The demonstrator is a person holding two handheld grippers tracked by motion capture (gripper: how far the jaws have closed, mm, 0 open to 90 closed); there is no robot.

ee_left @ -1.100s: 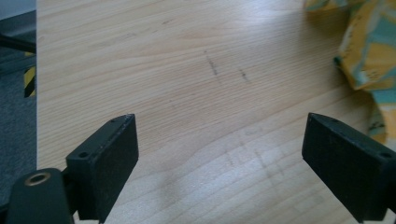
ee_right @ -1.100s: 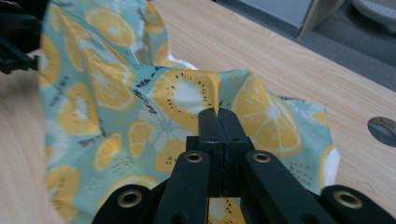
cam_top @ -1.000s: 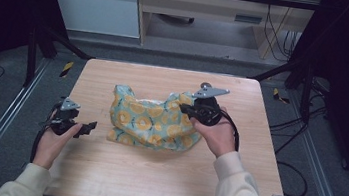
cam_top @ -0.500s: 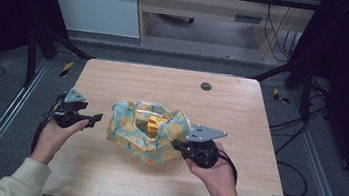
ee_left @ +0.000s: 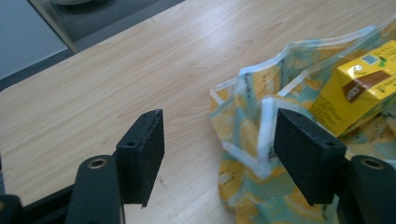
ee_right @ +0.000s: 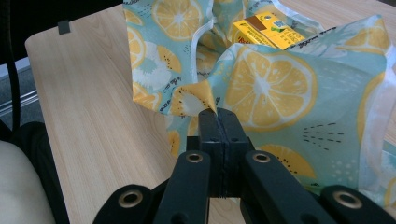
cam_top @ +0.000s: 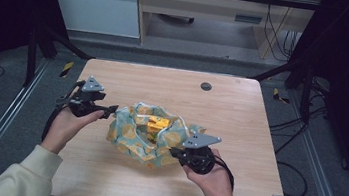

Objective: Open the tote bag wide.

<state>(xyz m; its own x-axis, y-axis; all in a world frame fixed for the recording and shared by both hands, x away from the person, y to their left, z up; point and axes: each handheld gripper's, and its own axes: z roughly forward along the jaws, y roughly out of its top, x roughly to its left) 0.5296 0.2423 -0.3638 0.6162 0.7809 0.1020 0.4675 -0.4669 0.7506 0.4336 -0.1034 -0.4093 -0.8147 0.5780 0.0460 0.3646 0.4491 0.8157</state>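
Note:
A teal cloth printed with lemon slices [cam_top: 133, 141] lies bunched in the middle of the wooden table [cam_top: 240, 116]. A yellow drink carton [cam_top: 157, 123] rests in its hollow. My right gripper [cam_top: 174, 152] is at the cloth's near right side, shut on a pointed corner of it. The right gripper view shows that corner pinched at the tips of the right gripper [ee_right: 218, 113], with the cloth [ee_right: 271, 88] and carton [ee_right: 268, 30] beyond. My left gripper [cam_top: 111, 110] stands open at the cloth's left edge. In the left gripper view, the white-trimmed cloth edge [ee_left: 247, 135] lies between the jaws of the left gripper [ee_left: 219, 130], beside the carton [ee_left: 359, 93].
A small black round cap [cam_top: 206, 86] is set in the table at the back. Bare wood surrounds the cloth on all sides. Dark frame posts and cables [cam_top: 290, 125] stand off the table's right and left edges.
My right gripper has come from the cloth's far right to its near side, drawing the corner along and bunching the cloth. My left gripper has moved right, up to the cloth's edge.

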